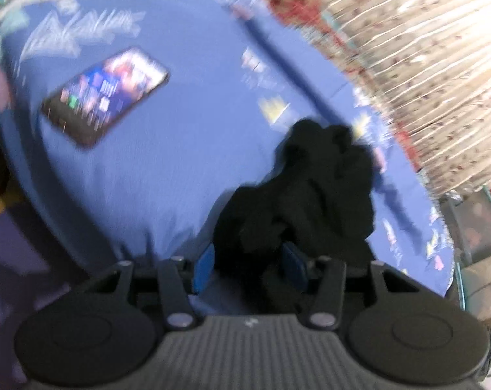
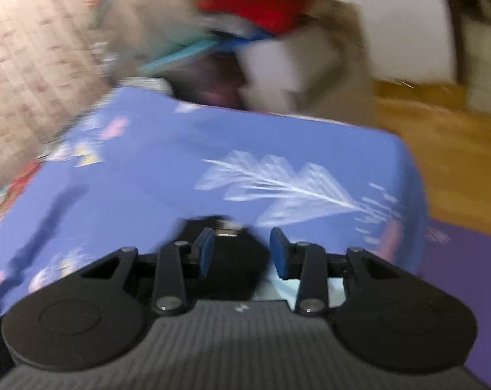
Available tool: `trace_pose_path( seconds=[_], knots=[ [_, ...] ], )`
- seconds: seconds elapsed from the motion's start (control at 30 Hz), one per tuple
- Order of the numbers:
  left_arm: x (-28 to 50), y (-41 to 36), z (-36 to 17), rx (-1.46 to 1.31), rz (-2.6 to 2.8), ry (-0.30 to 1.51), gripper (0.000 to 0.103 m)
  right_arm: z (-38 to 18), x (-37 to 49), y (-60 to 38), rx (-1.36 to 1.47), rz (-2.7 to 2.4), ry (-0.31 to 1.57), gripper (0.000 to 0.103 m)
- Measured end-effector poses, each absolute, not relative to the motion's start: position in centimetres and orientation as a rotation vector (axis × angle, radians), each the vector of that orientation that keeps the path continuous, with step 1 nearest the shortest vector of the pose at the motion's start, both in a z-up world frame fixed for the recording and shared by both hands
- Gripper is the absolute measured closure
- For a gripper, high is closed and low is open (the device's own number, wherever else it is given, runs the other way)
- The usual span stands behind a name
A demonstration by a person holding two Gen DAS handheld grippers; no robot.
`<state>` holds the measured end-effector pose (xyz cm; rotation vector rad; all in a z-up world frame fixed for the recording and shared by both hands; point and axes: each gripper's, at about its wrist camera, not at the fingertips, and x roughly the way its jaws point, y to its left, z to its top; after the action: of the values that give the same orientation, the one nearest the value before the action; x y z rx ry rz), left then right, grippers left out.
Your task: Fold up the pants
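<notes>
The black pants lie bunched on the blue bedsheet. In the left wrist view my left gripper has black cloth between its blue pads, and the pile stretches away up and right from it. In the right wrist view my right gripper has a dark bit of the pants with a pale band at its top between its blue pads, over the blue sheet. Both frames are blurred by motion, so how tight each grip is does not show.
A phone with a lit screen lies on the sheet to the left of the pants. A patterned beige blanket borders the sheet on the right. Beyond the bed's corner are a wooden floor, a purple mat and piled clothes.
</notes>
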<state>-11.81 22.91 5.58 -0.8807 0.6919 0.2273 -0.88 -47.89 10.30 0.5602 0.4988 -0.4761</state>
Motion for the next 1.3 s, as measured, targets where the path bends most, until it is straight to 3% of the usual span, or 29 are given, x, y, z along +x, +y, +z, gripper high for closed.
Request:
trace_pose_path(
  seconds=[0.23,0.57,0.87,1.3],
  knots=[
    [-7.0,18.9,8.4,-0.735,0.046,0.617,0.056,9.8,3.2,-37.1,0.530,-0.071,0.660,0.062],
    [-0.9,13.6,0.8,-0.619,0.033,0.926,0.059,3.7,3.8,-27.9,0.540,0.104,0.938,0.062],
    [-1.0,12.9,-0.2,-0.597,0.024,0.868,0.058,2.5,2.2,-29.1,0.629,0.147,0.827,0.061],
    [-2.4,13.0,-0.2,-0.579,0.018,0.845,0.056,2.0,1.3,-27.8,0.475,0.205,0.714,0.061]
  ],
)
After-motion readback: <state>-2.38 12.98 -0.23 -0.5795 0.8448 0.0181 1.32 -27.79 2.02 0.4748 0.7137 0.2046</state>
